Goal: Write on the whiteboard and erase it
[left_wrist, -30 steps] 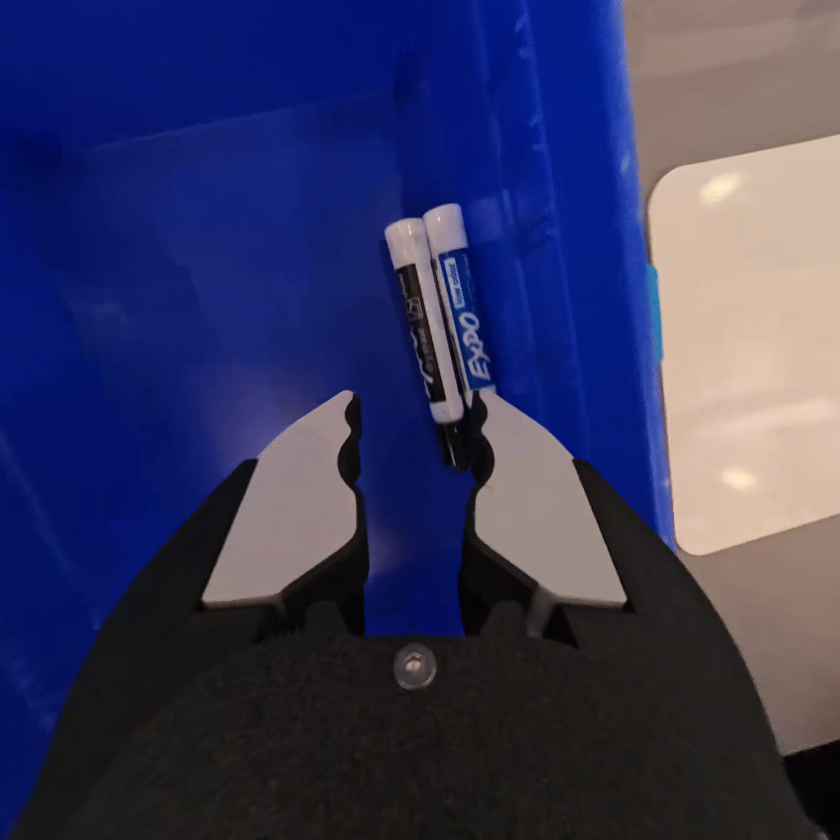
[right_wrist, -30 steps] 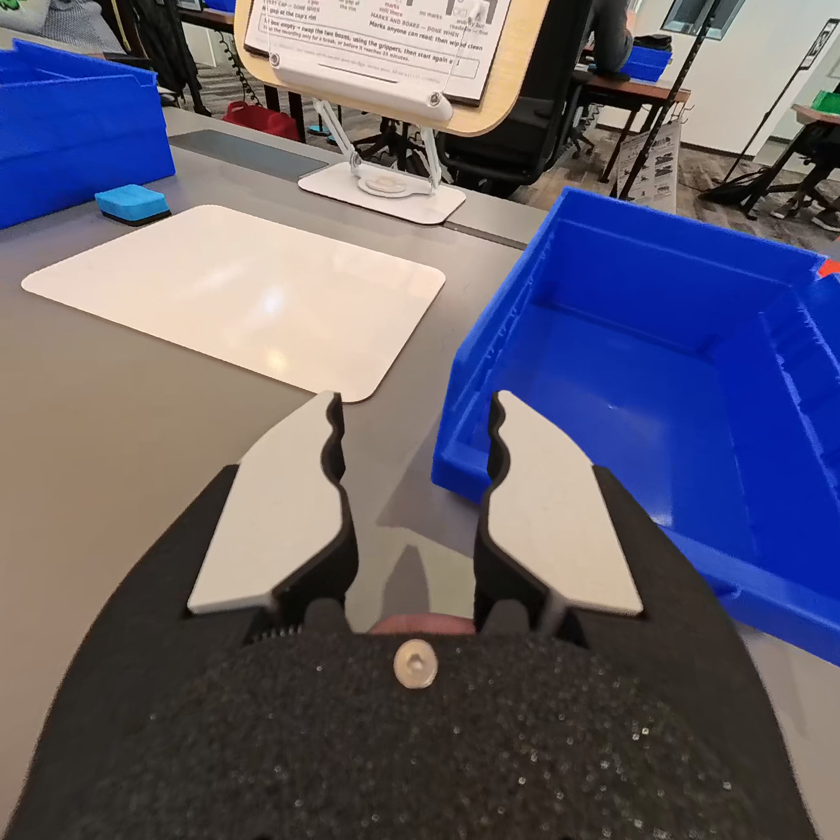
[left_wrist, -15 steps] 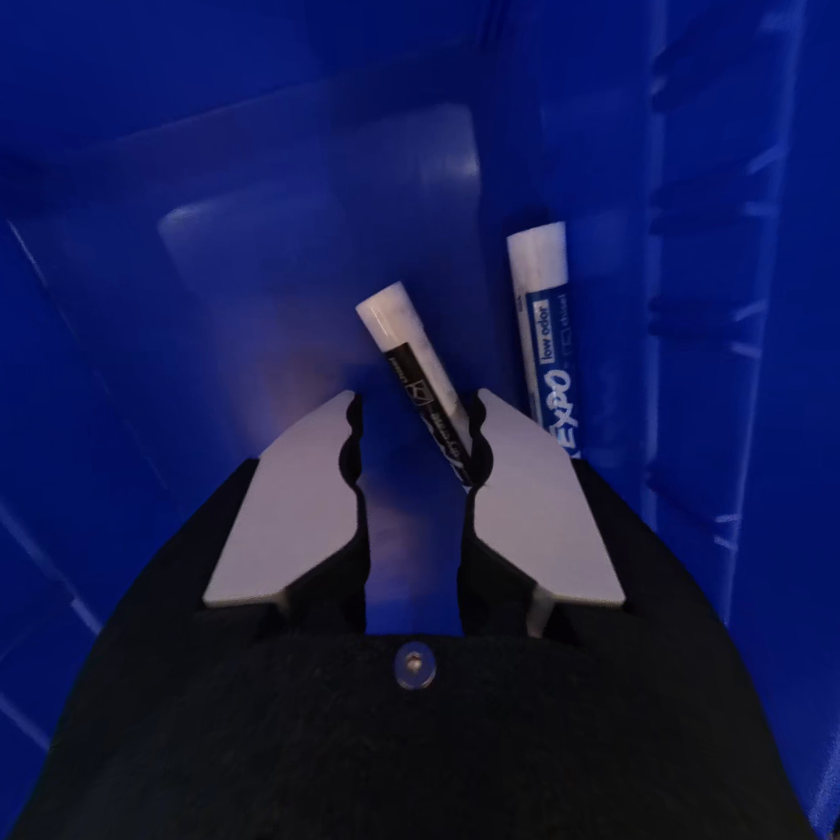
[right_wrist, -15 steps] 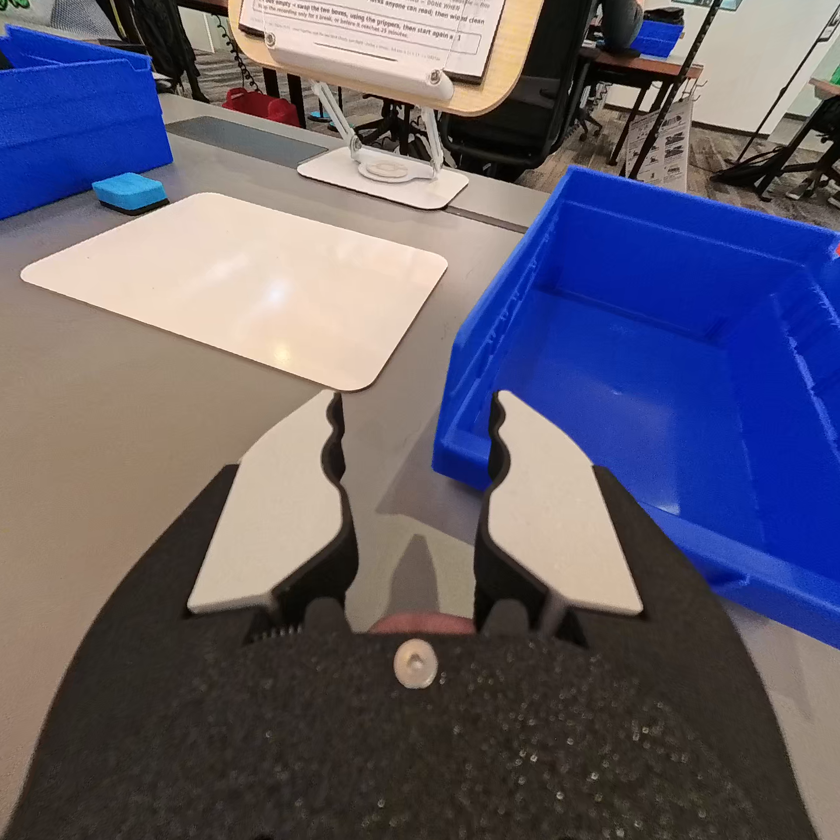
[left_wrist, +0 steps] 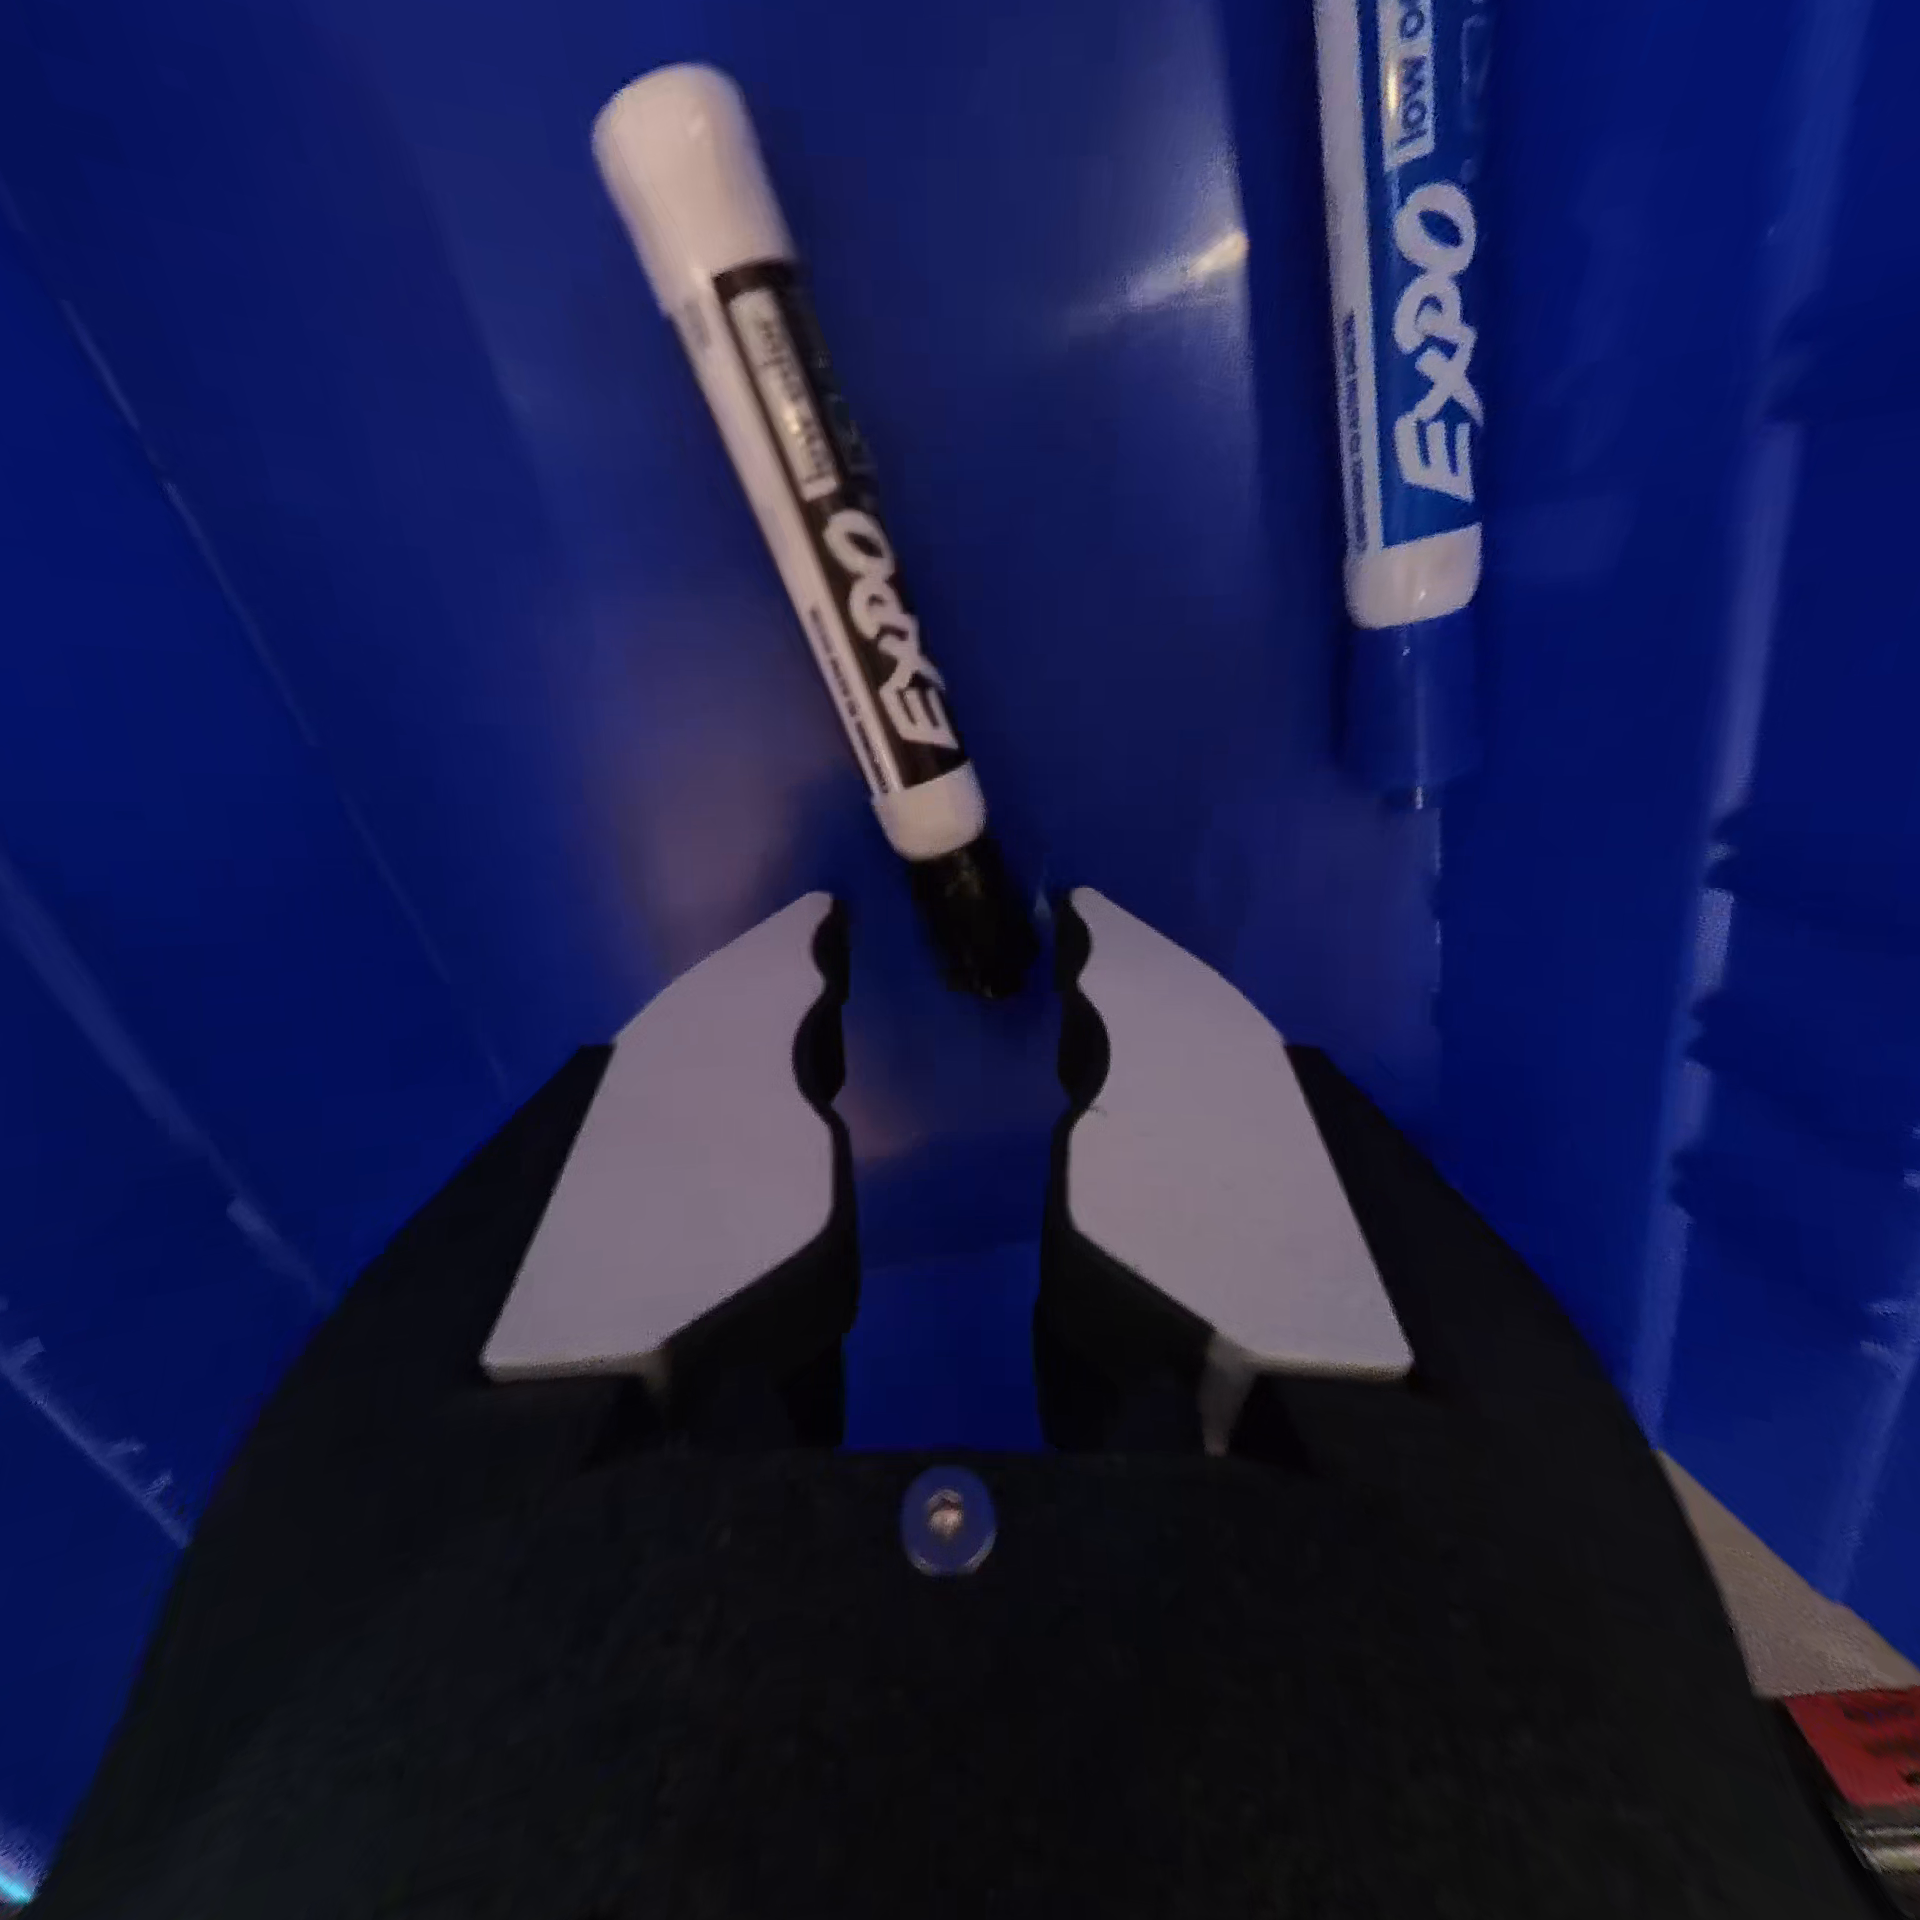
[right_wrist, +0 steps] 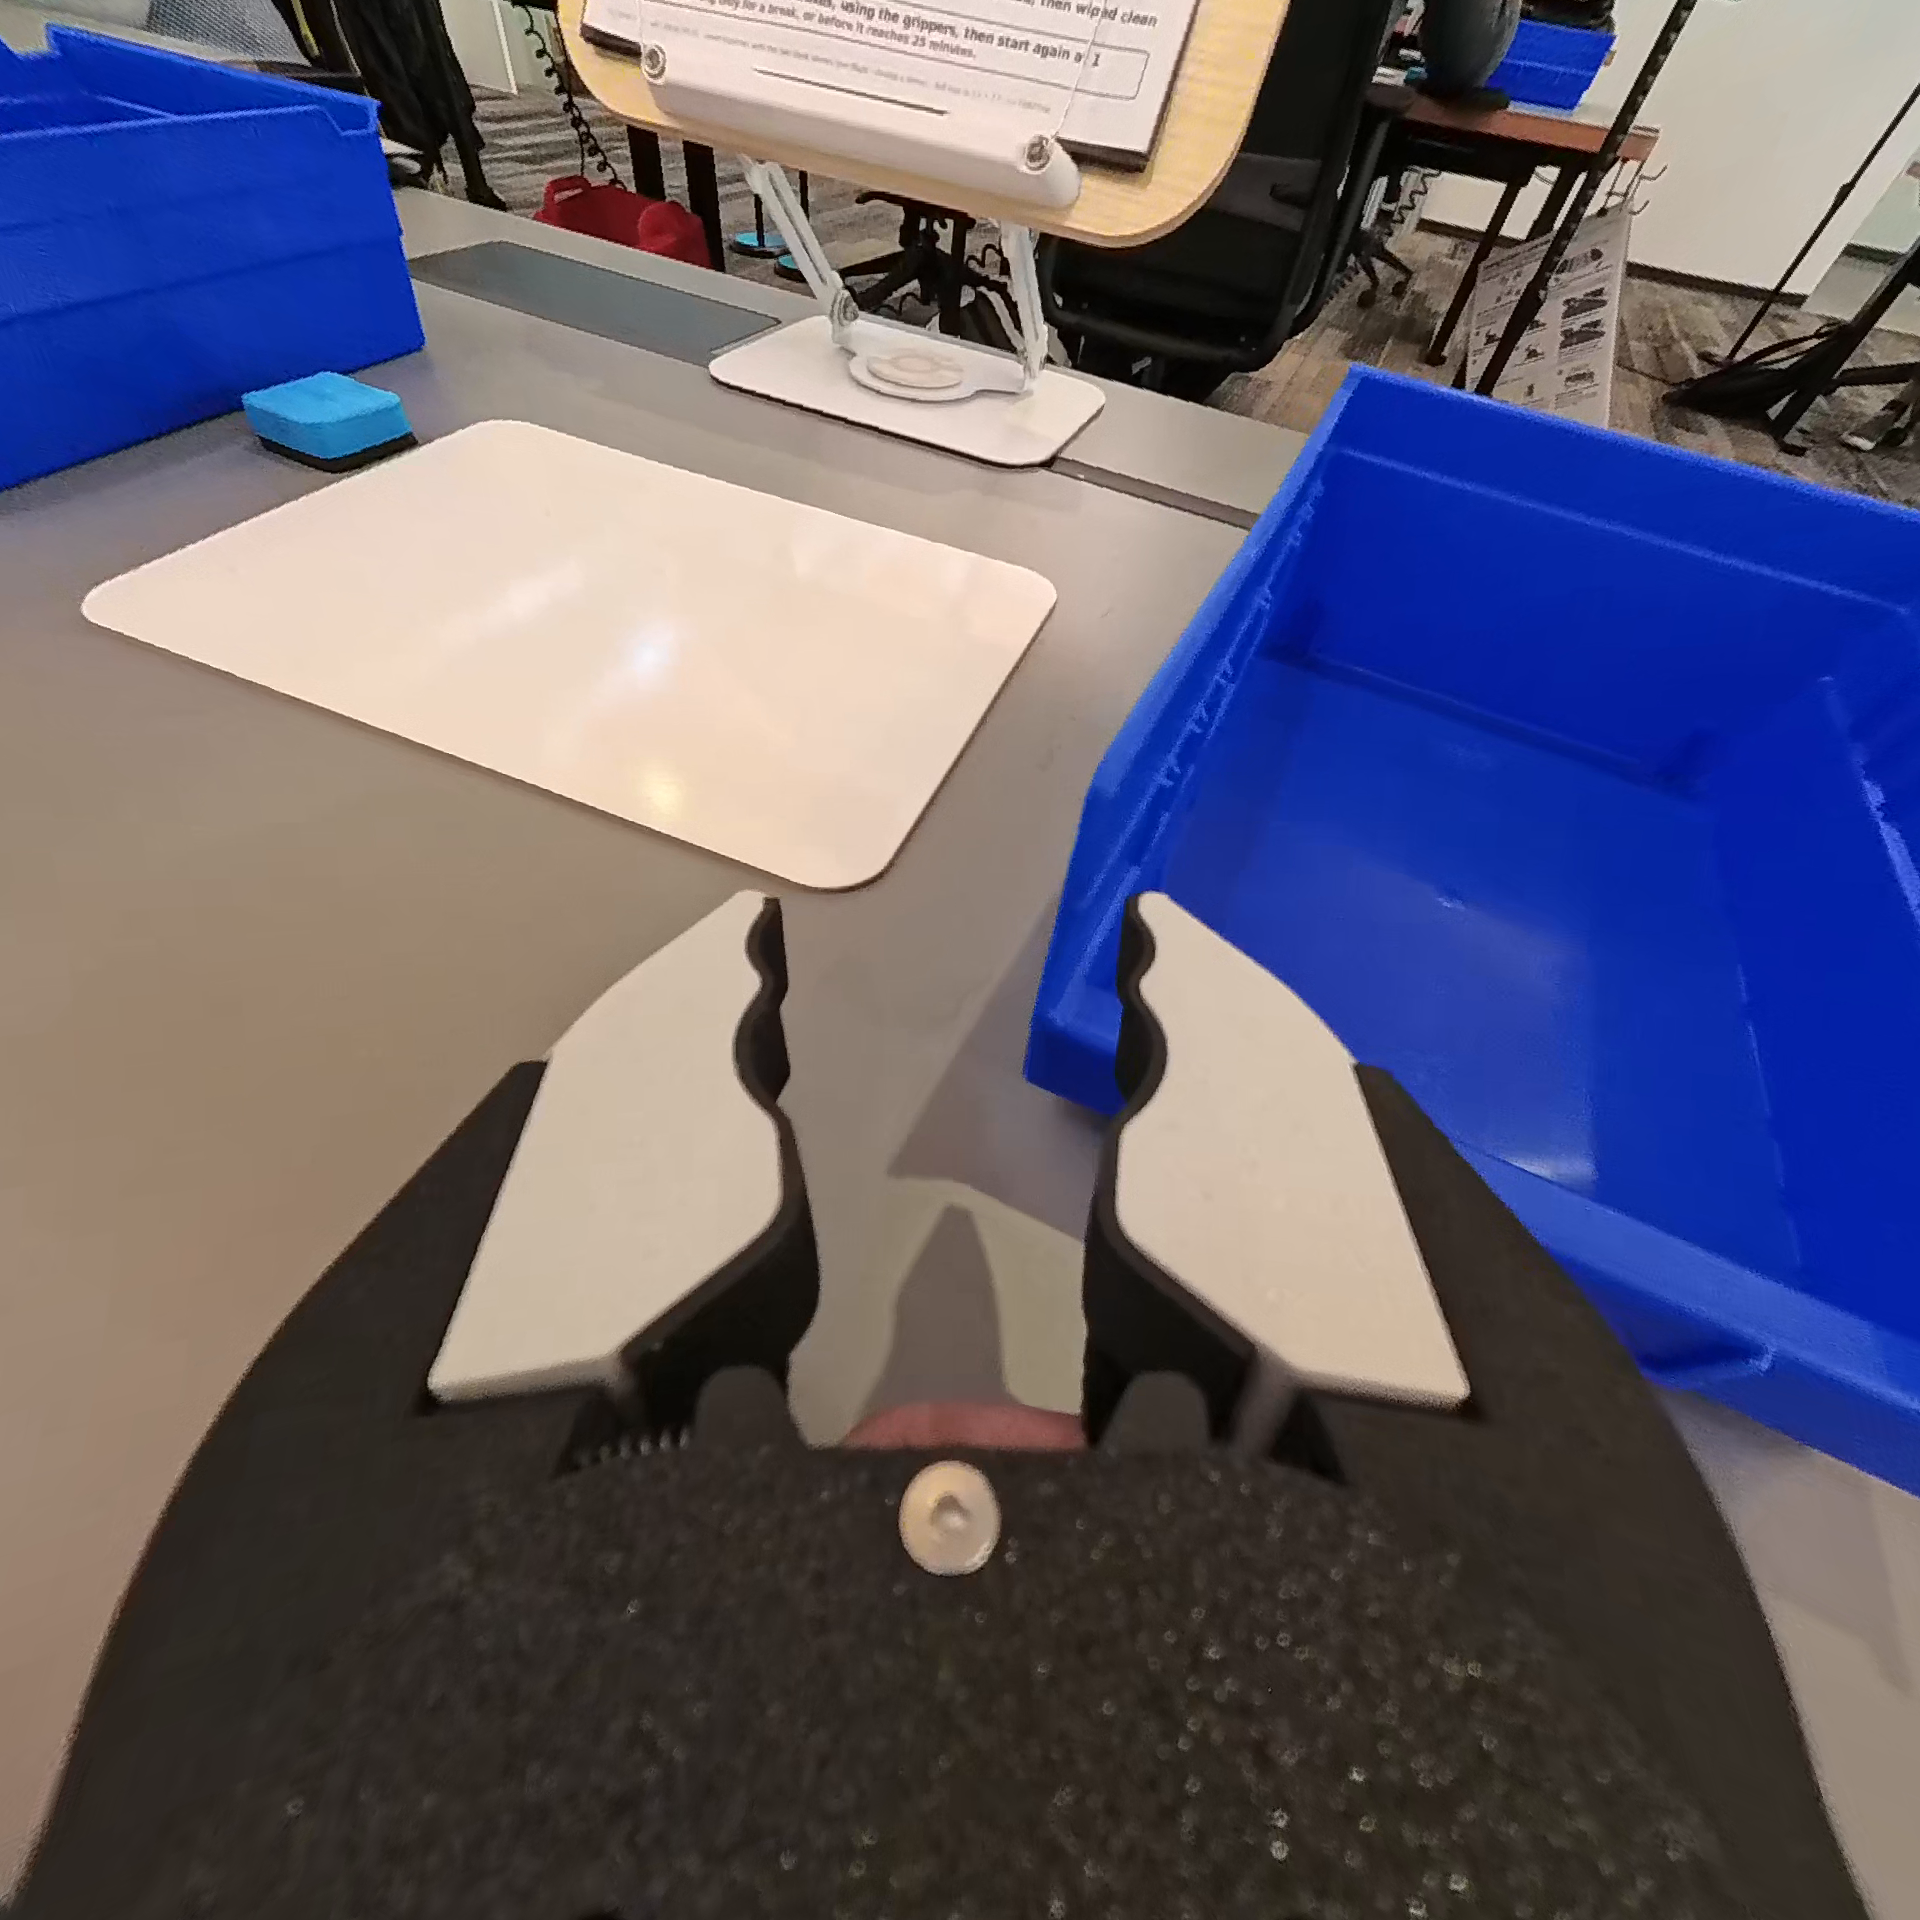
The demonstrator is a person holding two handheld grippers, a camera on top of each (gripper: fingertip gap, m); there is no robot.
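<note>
In the left wrist view my left gripper (left_wrist: 951,914) is open, low inside a blue bin (left_wrist: 364,675). A black-labelled marker (left_wrist: 821,499) lies slanted on the bin floor, and its black cap end sits just between my fingertips, which are not closed on it. A blue-labelled marker (left_wrist: 1403,364) lies apart at the right, along the bin wall. In the right wrist view my right gripper (right_wrist: 951,904) is open and empty above the grey table, just before the near corner of the blank whiteboard (right_wrist: 582,634). A blue eraser (right_wrist: 322,410) lies at the board's far left corner.
An empty blue bin (right_wrist: 1143,831) stands right of the whiteboard, close to my right fingers. Another blue bin (right_wrist: 187,249) stands at the far left. A tilted document stand (right_wrist: 904,374) rises behind the board. Chairs and desks lie beyond the table.
My left gripper has gone down into the bin and closer to the markers. The black marker has swung away from the blue one and its cap now lies between my fingertips. The right gripper has barely shifted.
</note>
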